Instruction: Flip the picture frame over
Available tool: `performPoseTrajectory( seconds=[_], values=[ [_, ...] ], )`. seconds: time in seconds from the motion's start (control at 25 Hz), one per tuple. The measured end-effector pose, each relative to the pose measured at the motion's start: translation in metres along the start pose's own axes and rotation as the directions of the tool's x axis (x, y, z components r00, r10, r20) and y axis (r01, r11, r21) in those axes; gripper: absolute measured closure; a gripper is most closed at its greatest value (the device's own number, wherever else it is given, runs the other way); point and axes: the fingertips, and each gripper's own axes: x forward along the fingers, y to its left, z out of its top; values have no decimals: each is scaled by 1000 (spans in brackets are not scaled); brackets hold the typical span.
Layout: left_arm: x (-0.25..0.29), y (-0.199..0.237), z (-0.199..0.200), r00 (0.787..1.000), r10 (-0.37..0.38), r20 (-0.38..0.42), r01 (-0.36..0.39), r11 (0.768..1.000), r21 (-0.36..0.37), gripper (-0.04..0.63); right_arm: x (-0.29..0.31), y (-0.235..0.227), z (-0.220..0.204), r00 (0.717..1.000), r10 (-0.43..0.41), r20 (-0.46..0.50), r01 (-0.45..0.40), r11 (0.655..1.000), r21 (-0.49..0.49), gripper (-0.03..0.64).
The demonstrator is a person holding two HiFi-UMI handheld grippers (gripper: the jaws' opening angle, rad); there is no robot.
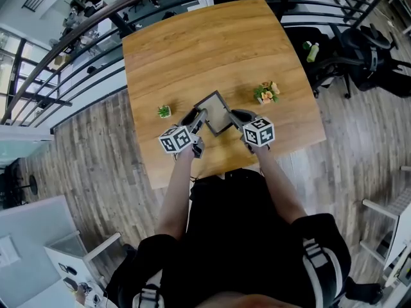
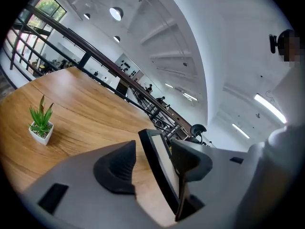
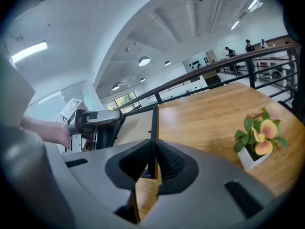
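Frame (image 1: 216, 111) is held tilted above the table (image 1: 212, 43), near its front edge, between both grippers. Right gripper (image 1: 237, 116) is clamped on one thin edge. Left gripper (image 1: 198, 118) grips the opposite corner, with the frame sitting slanted between its pads.
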Motion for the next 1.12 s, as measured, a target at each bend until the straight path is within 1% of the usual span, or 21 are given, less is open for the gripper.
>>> performPoseTrajectory(
  seconds=[0.04,0.08,0.12,0.16,0.36,0.44,0.52,0.68,0.84,1.0,1.12],
  values=[
    [1,-2,0,1000,0,-1,0,1000,6,345,0,0,1,1000,2,-2,-2,1000,-9,563],
    [1,-3,0,1000,1,-3,-1,1000,17,363,0,1,2,1000,4,-4,-4,1000,-17,563],
    [0,-5,0,1000,2,-2,-2,1000,26,398,-1,1,3,1000,7,-4,-7,1000,-25,563],
    [0,-5,0,1000,1,2,-1,1000,26,414,-2,1,4,1000,9,-3,-9,999,-33,563],
    [2,-10,2,999,-35,16,35,999,-32,449,-8,-2,8,1000,16,13,-15,998,-63,563],
    [5,-14,1,998,-61,12,61,997,-57,453,-10,-5,9,1000,15,23,-14,997,-70,563],
    [7,-20,0,996,-88,8,88,993,-74,480,-12,-8,10,999,10,37,-8,997,-73,563],
    [6,-28,2,989,-143,19,145,981,-128,502,-14,-9,12,999,-8,47,12,996,-90,565],
    [6,-40,-5,981,-193,-5,190,970,-151,512,-18,-16,12,998,-39,56,44,994,-95,563],
    [6,-54,-10,966,-256,-29,251,960,-123,516,-25,-22,11,996,-55,77,62,994,-87,560],
    [6,-60,-15,961,-269,-67,258,957,-135,517,-30,-23,10,994,-70,87,78,992,-98,561]
  ],
)
